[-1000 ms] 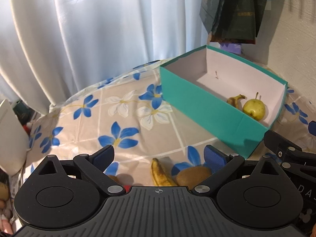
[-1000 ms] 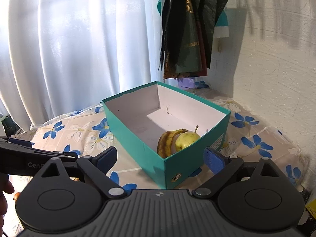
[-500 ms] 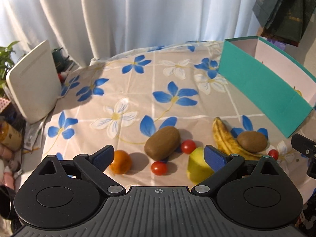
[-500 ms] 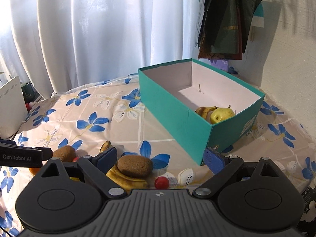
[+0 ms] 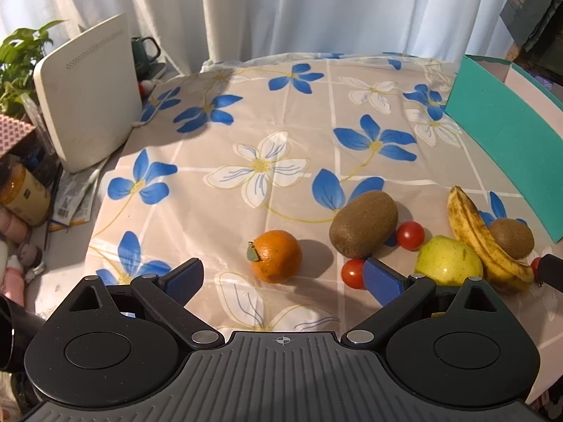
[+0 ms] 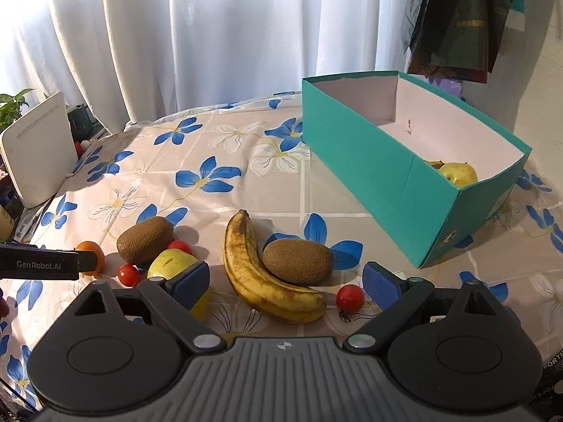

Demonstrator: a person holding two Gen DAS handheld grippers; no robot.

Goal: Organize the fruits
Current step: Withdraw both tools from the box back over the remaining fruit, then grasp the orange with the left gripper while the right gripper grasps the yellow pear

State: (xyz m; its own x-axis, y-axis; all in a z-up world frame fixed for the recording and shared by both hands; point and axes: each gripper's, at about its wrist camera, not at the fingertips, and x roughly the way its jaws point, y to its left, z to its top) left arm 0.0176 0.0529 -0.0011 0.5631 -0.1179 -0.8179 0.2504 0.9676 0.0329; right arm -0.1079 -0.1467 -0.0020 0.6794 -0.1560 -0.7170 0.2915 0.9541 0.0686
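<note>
Floral-cloth surface has the loose fruit bunched near the teal box for sorting, so both tongs, left over the orange and right over the banana, hang wide apart, empty.

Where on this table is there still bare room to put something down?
The widest bare cloth lies between the white device, the curtain and the teal box. The box's far half is bare too; an apple sits at its near end. The near edge is crowded: orange, two kiwis, tomatoes, apple, banana.
</note>
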